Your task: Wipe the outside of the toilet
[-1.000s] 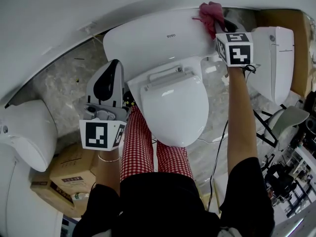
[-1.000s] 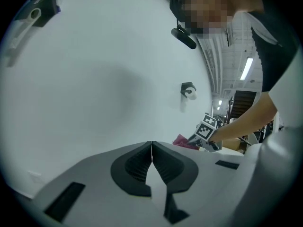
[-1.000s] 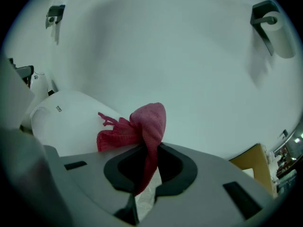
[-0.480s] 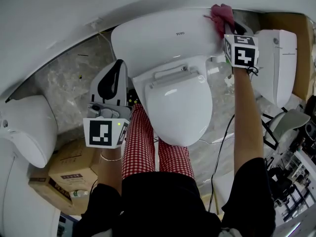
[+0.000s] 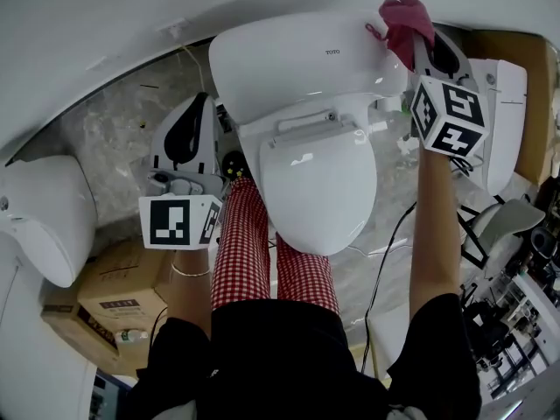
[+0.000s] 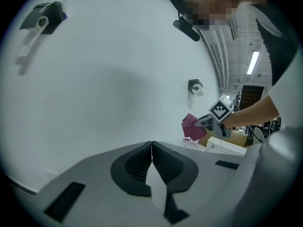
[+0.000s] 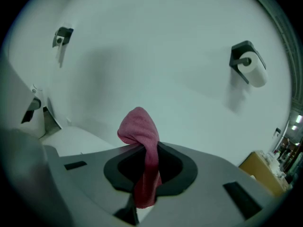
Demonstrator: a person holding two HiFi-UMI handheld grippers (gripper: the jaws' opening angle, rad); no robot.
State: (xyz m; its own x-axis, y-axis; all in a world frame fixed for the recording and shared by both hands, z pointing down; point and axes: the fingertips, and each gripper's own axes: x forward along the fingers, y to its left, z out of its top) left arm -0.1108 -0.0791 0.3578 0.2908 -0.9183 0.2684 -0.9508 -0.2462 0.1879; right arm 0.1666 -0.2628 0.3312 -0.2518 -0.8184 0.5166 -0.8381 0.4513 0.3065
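R hand-held gripper (image 7: 144, 156) clamps a pink cloth (image 7: 140, 129); the cloth sits at the right rear corner of the toilet tank (image 5: 297, 64), close to the white wall. L hand-held gripper (image 6: 151, 148) has its jaws together w/ nothing btwn them, held left of the closed seat lid (image 5: 319, 191), not touching it.

Location: toilet showroom or stockroom.
Centre toilet (image 5: 306, 68), left toilet (image 5: 39, 226) and right toilet (image 5: 499, 103) stand in a row on a marbled floor (image 5: 114, 138). Alongside are cardboard boxes (image 5: 114, 291), a wall-mounted roll holder (image 7: 246, 63) and a ceiling strip light (image 6: 251, 63).
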